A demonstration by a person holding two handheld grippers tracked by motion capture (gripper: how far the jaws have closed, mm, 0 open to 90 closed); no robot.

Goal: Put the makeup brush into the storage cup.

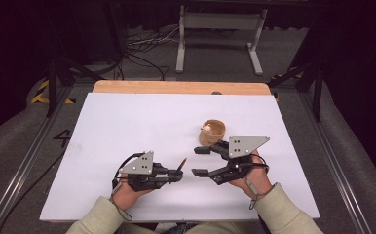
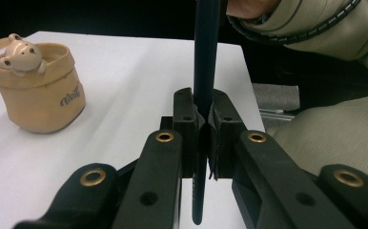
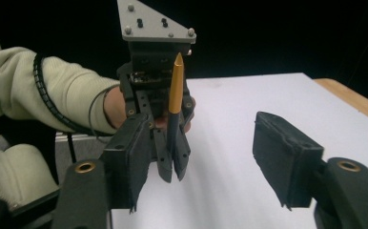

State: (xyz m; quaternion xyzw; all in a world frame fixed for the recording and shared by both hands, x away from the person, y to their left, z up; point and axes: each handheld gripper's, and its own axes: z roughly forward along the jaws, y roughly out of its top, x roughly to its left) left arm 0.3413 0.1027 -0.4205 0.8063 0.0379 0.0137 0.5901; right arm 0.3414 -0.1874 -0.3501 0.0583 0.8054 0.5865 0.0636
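My left gripper (image 1: 178,174) is shut on a dark pen (image 1: 181,165) near the table's front edge. In the left gripper view the pen (image 2: 206,57) stands upright between the pressed pads of that gripper (image 2: 205,114). The right gripper view shows the pen's gold pointed end (image 3: 176,86) sticking up above the left gripper (image 3: 171,162). My right gripper (image 1: 196,161) lies just right of the pen, pointing left at it, jaws open with nothing between them (image 3: 201,143). A tan cup (image 1: 213,131) with a small bear figure (image 2: 22,55) on its rim stands behind the right gripper.
The white table top (image 1: 127,126) ends at a wooden strip (image 1: 176,87) along its far edge. Beyond it are cables and a metal stand (image 1: 220,29) on the floor. The person's pale sleeves (image 1: 283,209) come in from the bottom.
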